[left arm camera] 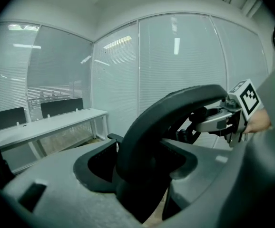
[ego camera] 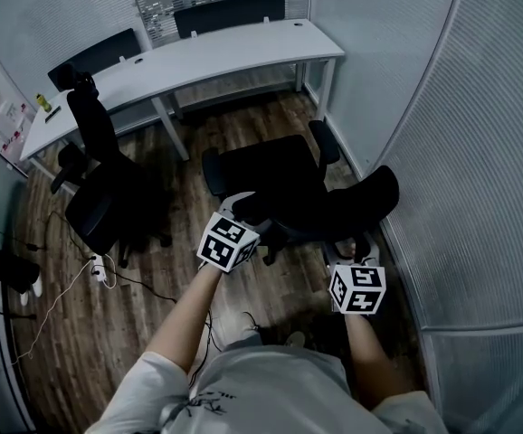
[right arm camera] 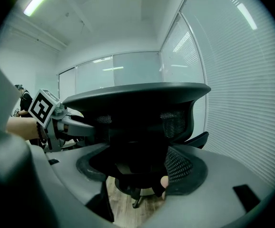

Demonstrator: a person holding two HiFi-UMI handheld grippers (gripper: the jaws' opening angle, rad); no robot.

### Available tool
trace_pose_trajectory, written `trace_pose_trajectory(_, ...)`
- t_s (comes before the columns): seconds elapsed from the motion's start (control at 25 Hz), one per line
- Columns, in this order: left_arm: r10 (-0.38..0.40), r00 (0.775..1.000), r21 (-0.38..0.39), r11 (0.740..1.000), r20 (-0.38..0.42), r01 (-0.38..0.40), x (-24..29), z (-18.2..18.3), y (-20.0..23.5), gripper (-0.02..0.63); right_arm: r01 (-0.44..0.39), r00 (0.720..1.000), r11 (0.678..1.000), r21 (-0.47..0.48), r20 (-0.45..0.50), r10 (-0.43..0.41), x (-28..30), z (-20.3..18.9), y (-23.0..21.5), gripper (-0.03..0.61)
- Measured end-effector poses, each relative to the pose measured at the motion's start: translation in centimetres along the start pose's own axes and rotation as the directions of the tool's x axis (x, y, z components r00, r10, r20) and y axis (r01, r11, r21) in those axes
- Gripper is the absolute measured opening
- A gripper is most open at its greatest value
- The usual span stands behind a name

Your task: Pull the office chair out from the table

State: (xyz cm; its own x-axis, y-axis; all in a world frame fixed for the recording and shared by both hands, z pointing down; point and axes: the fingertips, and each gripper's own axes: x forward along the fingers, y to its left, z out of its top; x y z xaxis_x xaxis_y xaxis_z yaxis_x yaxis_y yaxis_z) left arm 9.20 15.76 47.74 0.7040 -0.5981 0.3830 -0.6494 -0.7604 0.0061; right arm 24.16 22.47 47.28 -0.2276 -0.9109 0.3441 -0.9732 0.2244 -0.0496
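A black office chair (ego camera: pixel 280 174) stands near the right edge of the wood floor (ego camera: pixel 243 120), well apart from the white table (ego camera: pixel 198 57). The left gripper (ego camera: pixel 242 208) has its jaws wide around the backrest's top rim. The right gripper (ego camera: pixel 356 247) clamps the same rim.

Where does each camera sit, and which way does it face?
Head view: on the person's head, looking steeply down at the office chair; both forearms, the left gripper and right gripper show.
Left gripper view: rides the left gripper, looks along its jaws, astride the chair backrest, toward the right gripper.
Right gripper view: rides the right gripper, its jaws on the backrest, facing the left gripper.
Shared: all show the backrest.
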Motion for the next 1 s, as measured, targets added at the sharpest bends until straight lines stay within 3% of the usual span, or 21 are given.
trace_pose_trajectory(0.36, 0.065, 0.998, -0.009, 0.998, 0.001, -0.065, -2.3, -0.2, 0.2, 0.279, -0.042, 0.999, 0.999, -0.019, -0.004, 0.042, -1.2, 0.5, 0.2, 0.279)
trace_pose_trajectory(0.56, 0.165, 0.986, -0.062, 0.985, 0.019, -0.164, -5.5, -1.1, 0.5, 0.273, -0.047, 0.999, 0.999, 0.011, 0.022, 0.047, -2.9, 0.7, 0.3, 0.279)
trace_pose_trajectory(0.76, 0.228, 0.973, -0.135, 0.966, 0.038, -0.221, -8.7, -1.8, -0.8, 0.163, -0.067, 0.998, 0.997, 0.032, 0.021, 0.066, -4.5, 0.0, 0.9, 0.273)
trace_pose_trajectory(0.8, 0.224, 0.974, -0.137, 0.966, 0.038, -0.217, -9.1, -1.9, -1.4, 0.144, -0.068, 0.998, 0.997, 0.035, 0.021, 0.067, -4.8, -0.2, 1.1, 0.254)
trace_pose_trajectory(0.92, 0.215, 0.976, -0.146, 0.967, 0.033, -0.208, -9.6, -2.4, -3.5, 0.08, -0.07, 0.997, 0.997, 0.042, 0.028, 0.069, -5.4, -1.1, 1.6, 0.058)
trace_pose_trajectory(1.0, 0.217, 0.976, -0.164, 0.964, 0.02, -0.211, -9.6, -2.8, -4.6, 0.049, -0.099, 0.995, 0.994, 0.04, 0.02, 0.098, -5.7, -1.7, 2.3, 0.035)
